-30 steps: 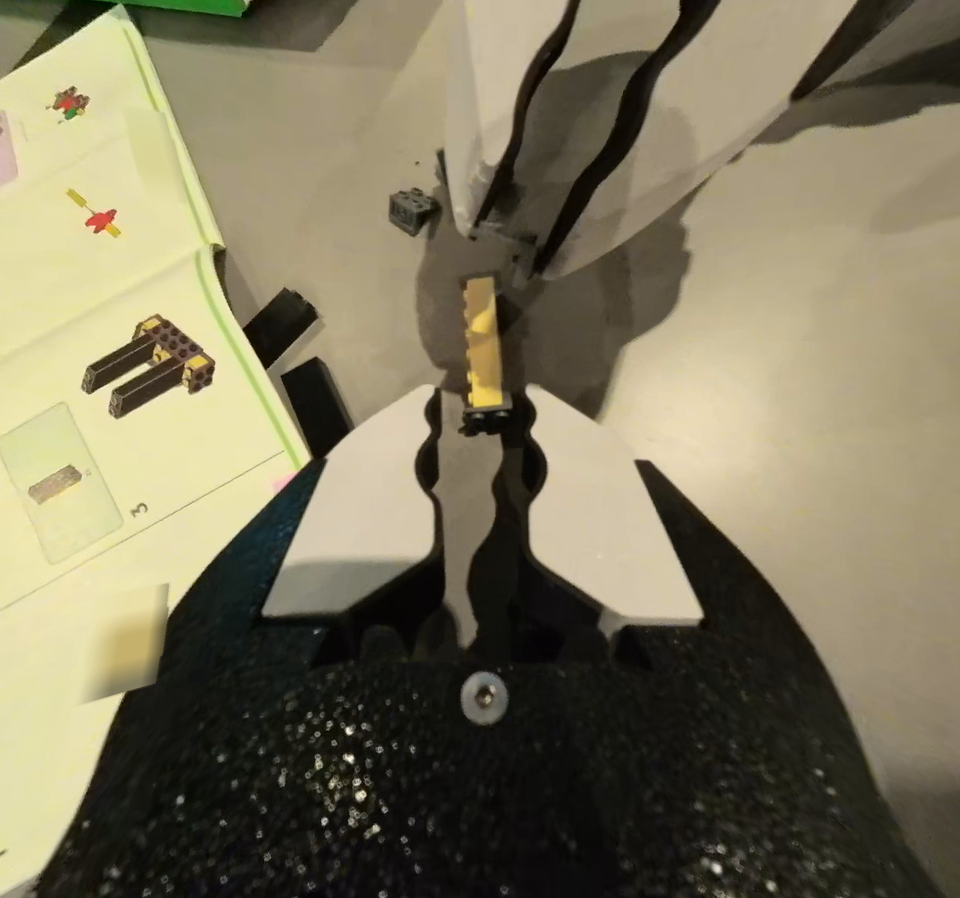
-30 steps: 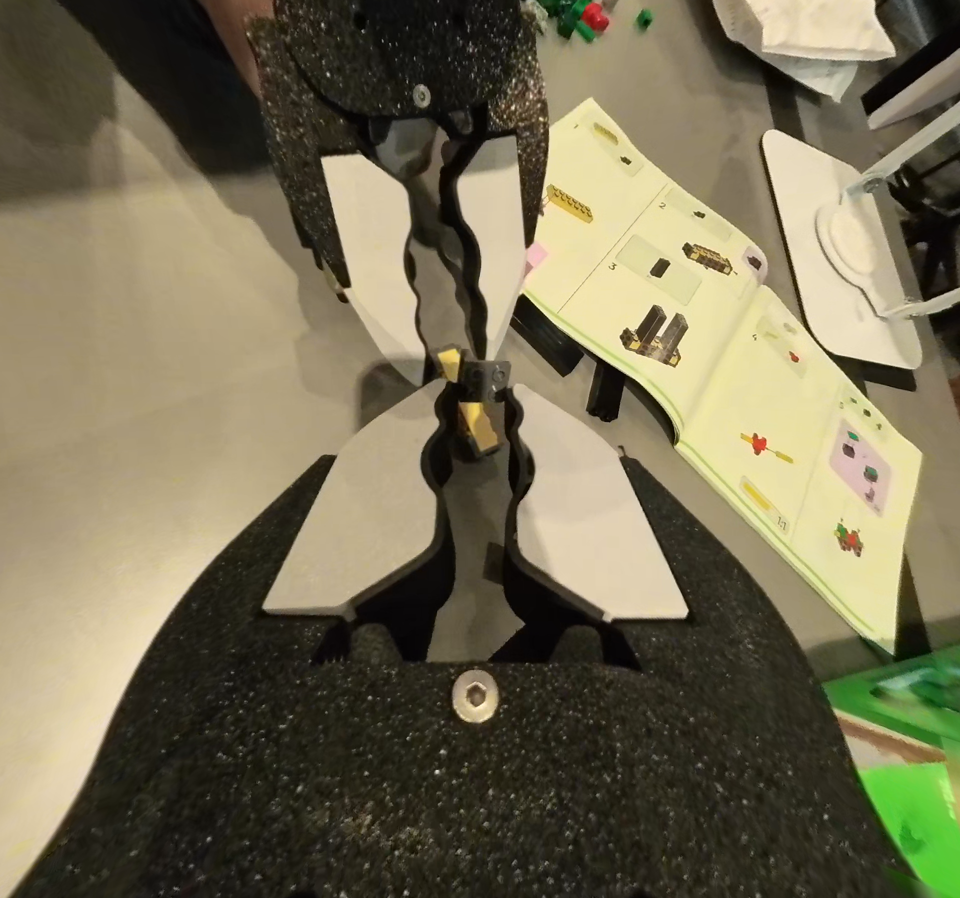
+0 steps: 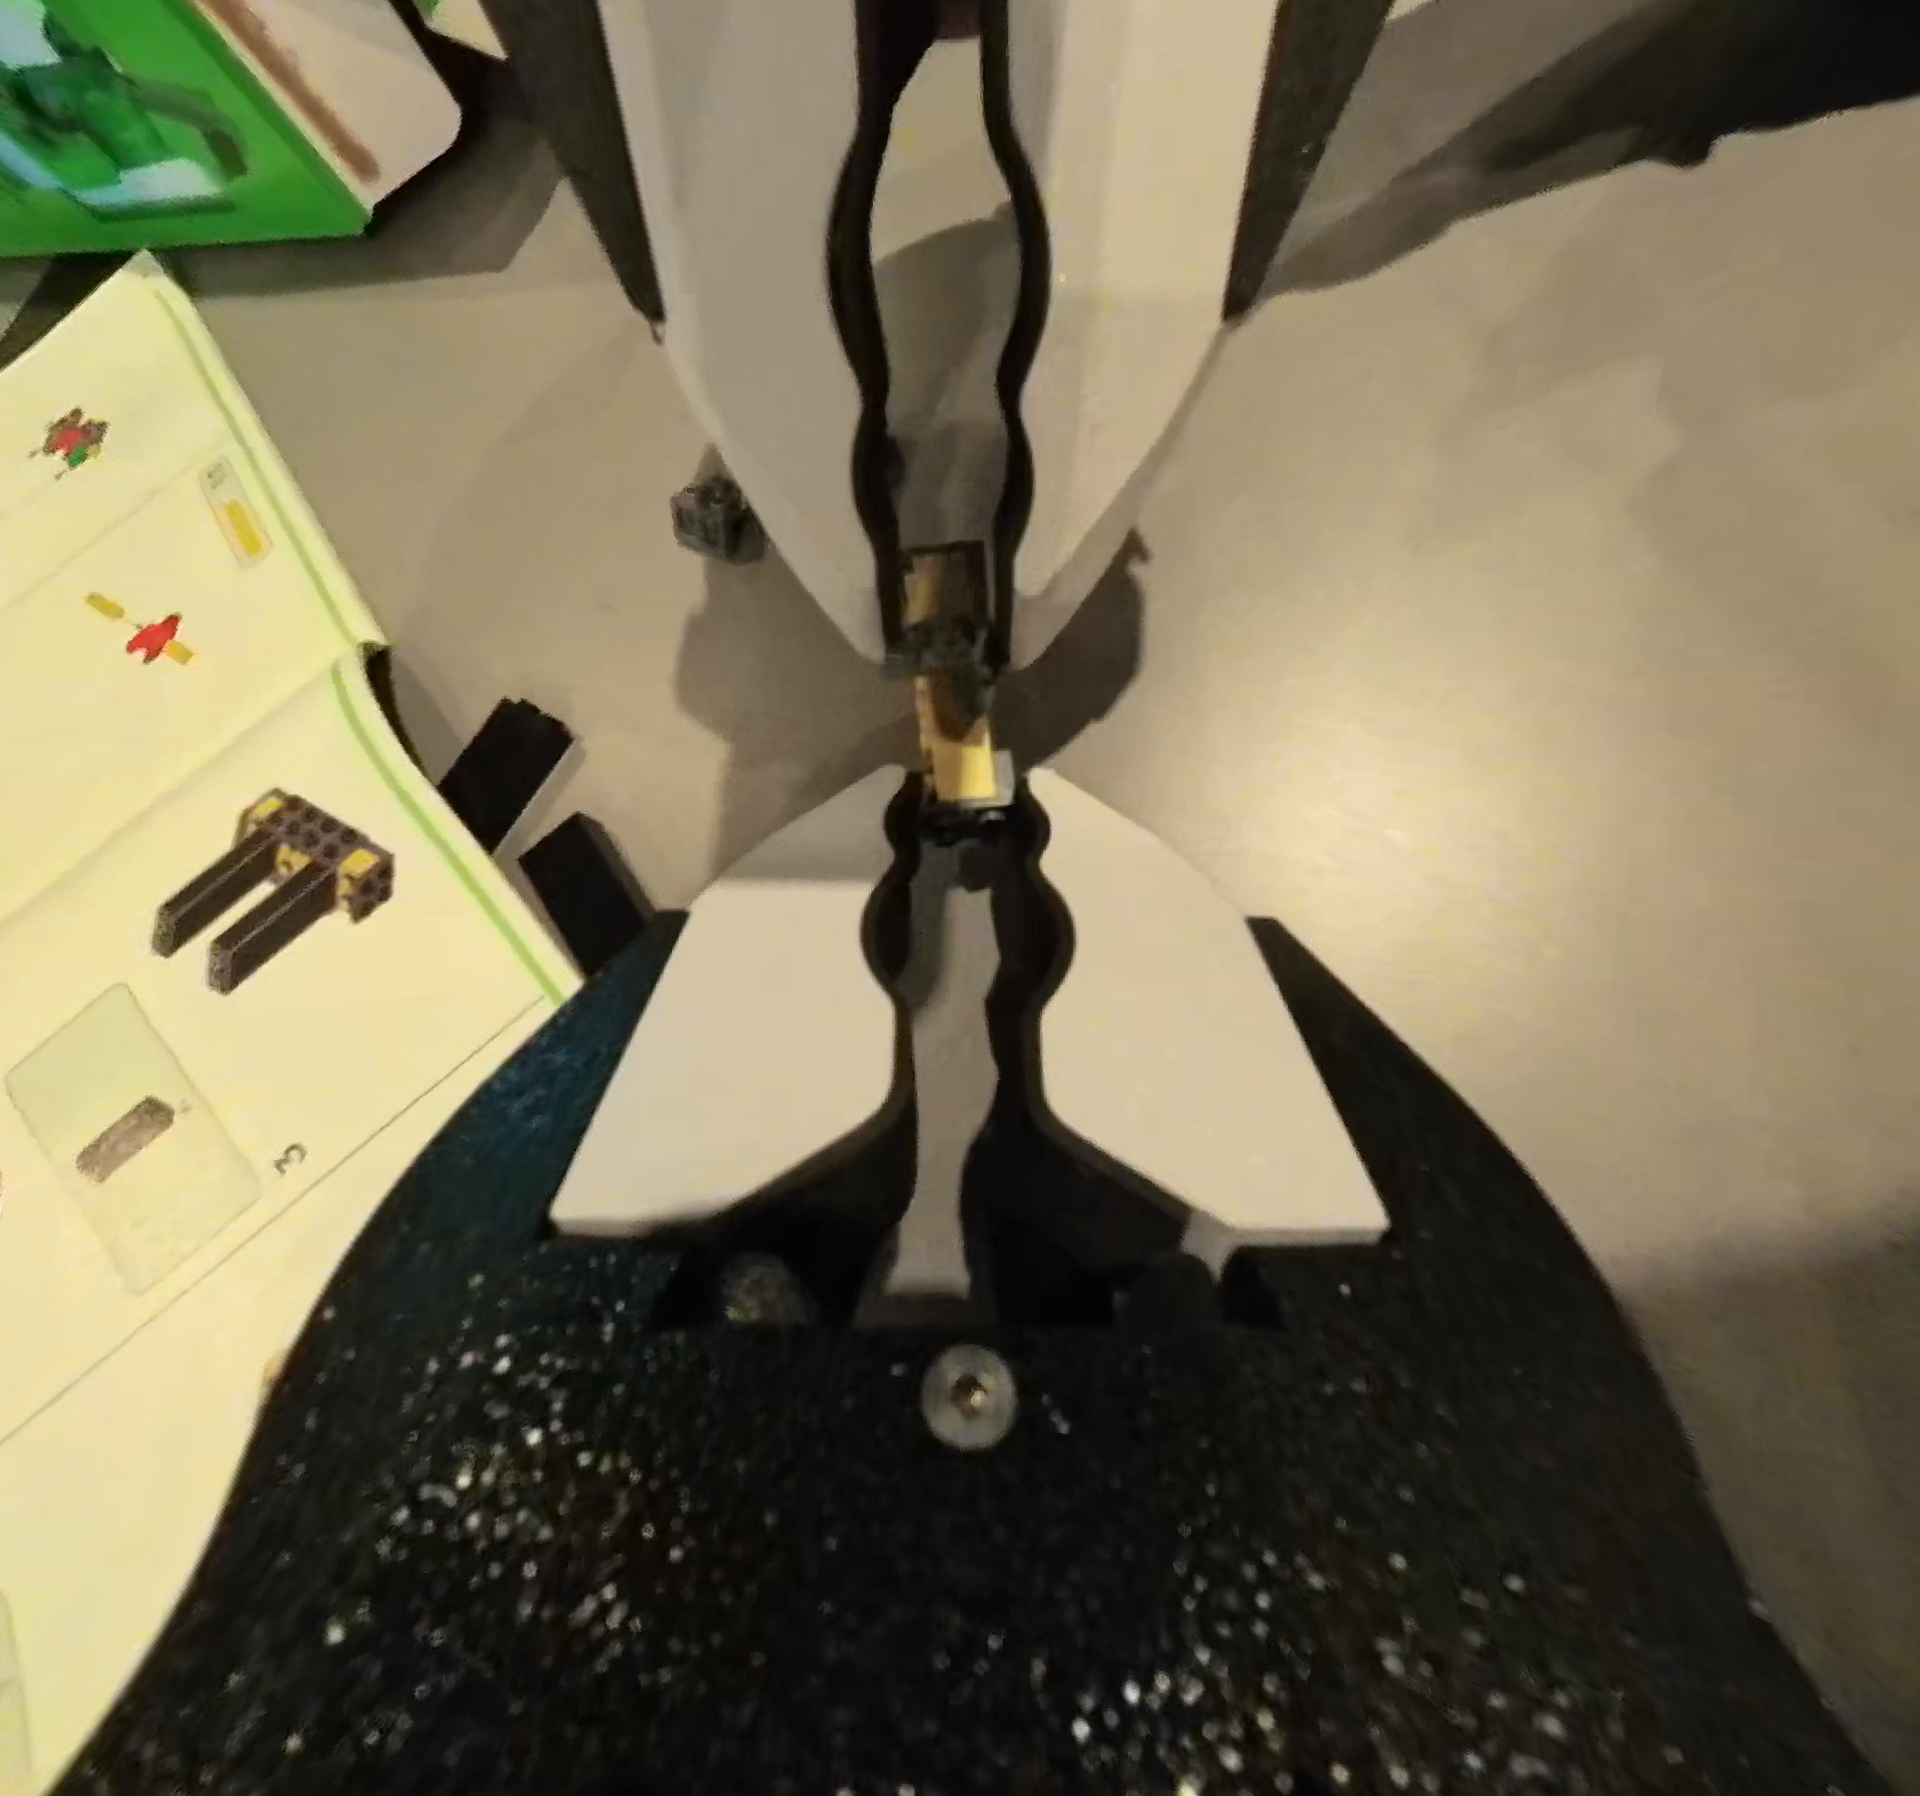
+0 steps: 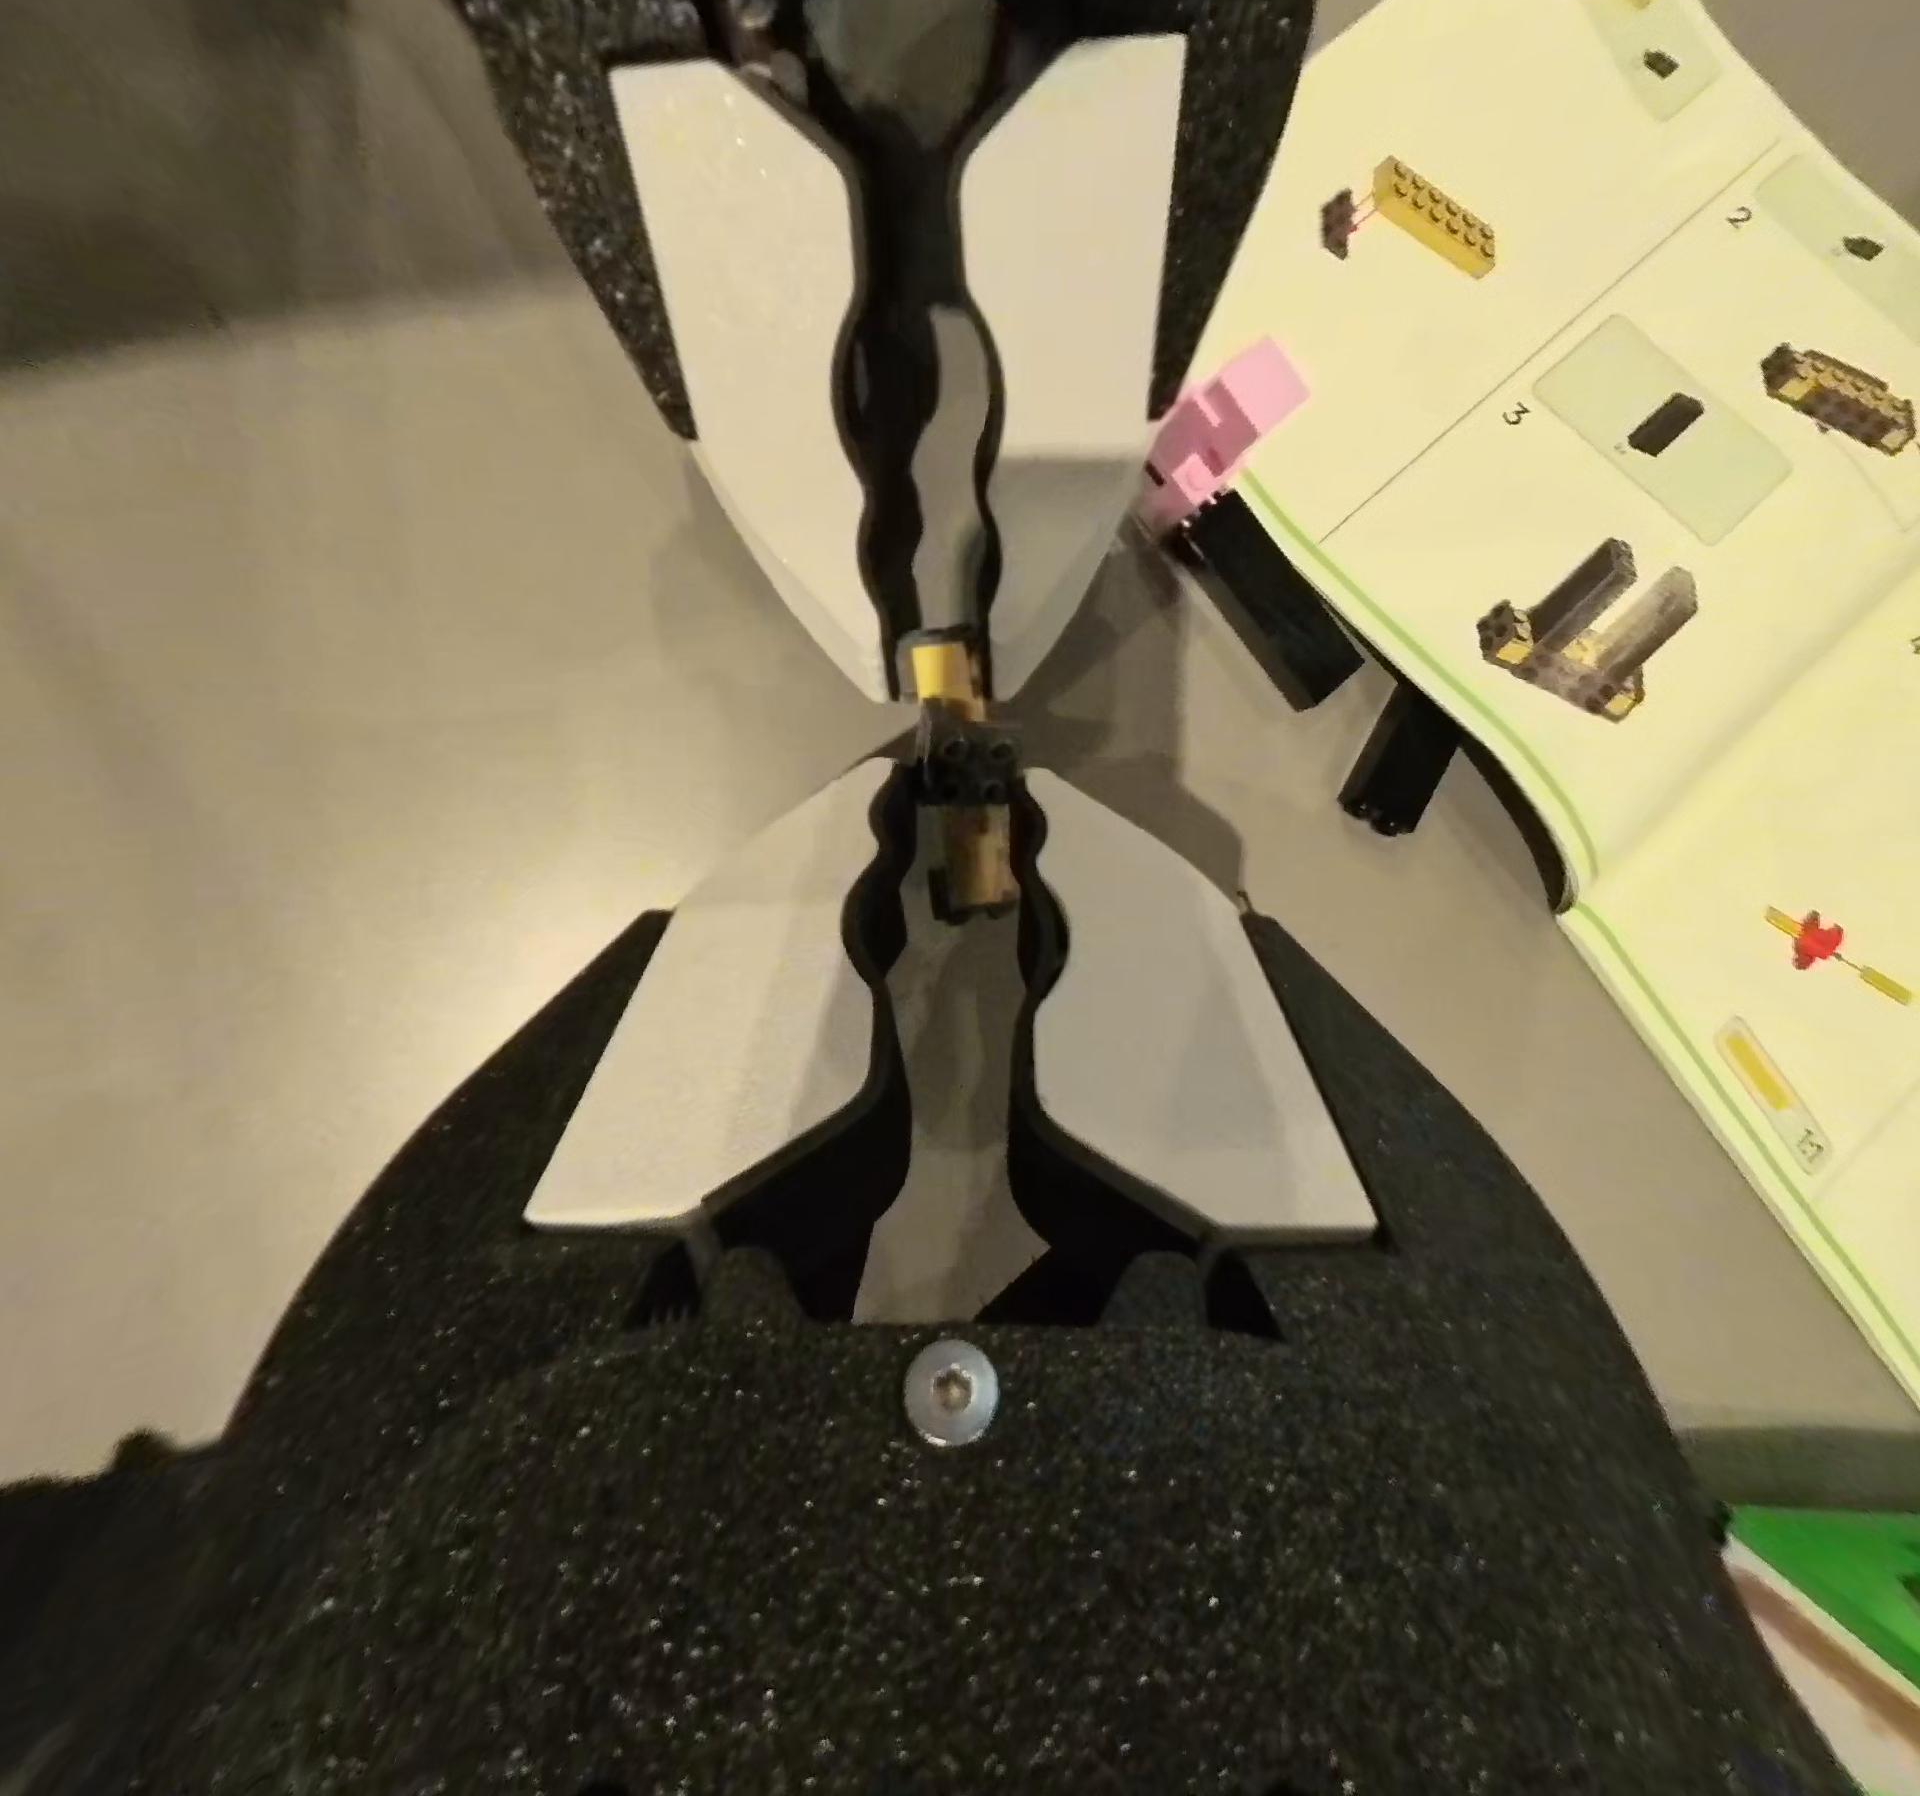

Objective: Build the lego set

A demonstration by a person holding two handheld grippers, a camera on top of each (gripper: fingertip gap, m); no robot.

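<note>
My left gripper [image 3: 961, 796] is shut on the near end of a long yellow brick [image 3: 961, 770] that has a small black piece under that end, held above the grey table. My right gripper [image 3: 940, 650] faces it tip to tip, and its fingers are closed around a small black brick [image 3: 948, 650] on the yellow brick's far end. In the right wrist view, my right gripper [image 4: 956, 775] holds the small black brick [image 4: 971, 770] at its tips, with the yellow brick [image 4: 977, 853] running back between its fingers. The left gripper [image 4: 940, 692] grips the brick's other end.
An open instruction booklet [image 3: 156, 811] lies left of the grippers, also in the right wrist view [image 4: 1610, 499]. Two long black bricks [image 3: 509, 770] [image 3: 582, 884] lie at its edge, with a pink brick [image 4: 1226, 416]. A small dark piece [image 3: 712, 520] lies on the table. A green box [image 3: 156, 84] stands far left.
The two grippers have closed in on each other. The yellow brick's far end, free a second ago, now sits between the right gripper's fingers with the small black brick on it.
</note>
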